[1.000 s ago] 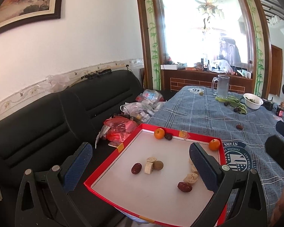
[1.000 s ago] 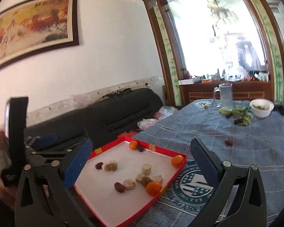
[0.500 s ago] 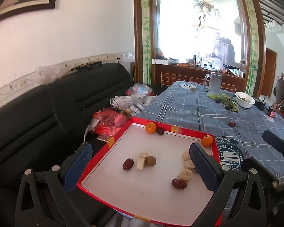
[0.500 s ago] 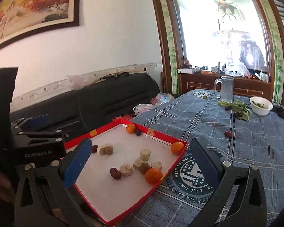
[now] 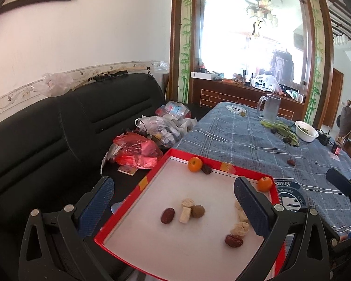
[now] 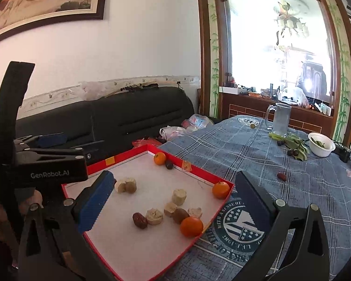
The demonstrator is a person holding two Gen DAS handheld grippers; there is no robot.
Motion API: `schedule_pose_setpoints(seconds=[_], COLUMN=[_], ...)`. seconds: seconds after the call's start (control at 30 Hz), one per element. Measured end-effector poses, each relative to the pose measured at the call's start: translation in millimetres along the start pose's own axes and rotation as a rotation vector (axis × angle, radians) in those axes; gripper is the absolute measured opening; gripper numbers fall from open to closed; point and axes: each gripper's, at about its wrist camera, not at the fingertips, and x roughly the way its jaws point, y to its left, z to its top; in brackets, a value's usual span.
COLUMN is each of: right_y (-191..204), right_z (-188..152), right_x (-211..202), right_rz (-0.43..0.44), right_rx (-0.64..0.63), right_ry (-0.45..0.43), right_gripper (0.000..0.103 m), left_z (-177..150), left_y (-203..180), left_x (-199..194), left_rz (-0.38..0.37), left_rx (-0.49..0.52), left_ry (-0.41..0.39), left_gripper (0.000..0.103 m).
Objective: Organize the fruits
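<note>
A red tray [image 5: 227,165] with a white floor lies at the table's near left corner; it also shows in the right wrist view [image 6: 119,159]. It holds three oranges [image 6: 191,226], dark red dates [image 5: 167,215], brown round fruits [image 5: 197,211] and pale banana pieces [image 6: 179,196]. My left gripper [image 5: 174,210] is open and empty above the tray's near half. My right gripper [image 6: 173,205] is open and empty above the tray's near right side. A loose date [image 6: 281,176] lies on the cloth.
A blue checked cloth [image 6: 304,187] covers the table. A glass mug [image 6: 279,119], green stems with dark fruits [image 6: 292,144] and a white bowl [image 6: 321,144] stand at the far end. A black sofa [image 5: 58,126] with plastic bags [image 5: 138,151] is left.
Both grippers have drifted forward and tilted down a little toward the tray, so the tray looks larger. Both stay open and empty. The fruits have not moved.
</note>
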Motion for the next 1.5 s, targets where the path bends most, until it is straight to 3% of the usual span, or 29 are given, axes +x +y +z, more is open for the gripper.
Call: schedule_pose_setpoints(seconds=[0.77,1.23,1.5], right_y=[29,14,-3], right_z=[13,11,10], right_x=[49,58,60], right_rz=[0.042,0.038,0.031], right_rx=[-0.019,0.008,0.043], right_ry=[0.067,0.072,0.073], right_gripper=[0.103,0.103,0.103], left_z=[15,29,40], left_y=[28,10,-5], left_x=[23,35,39], left_rz=[0.054,0.024,-0.029], left_rx=[-0.013,-0.004,0.003], left_ry=[0.026,0.041,0.049], left_gripper=[0.102,0.102,0.102])
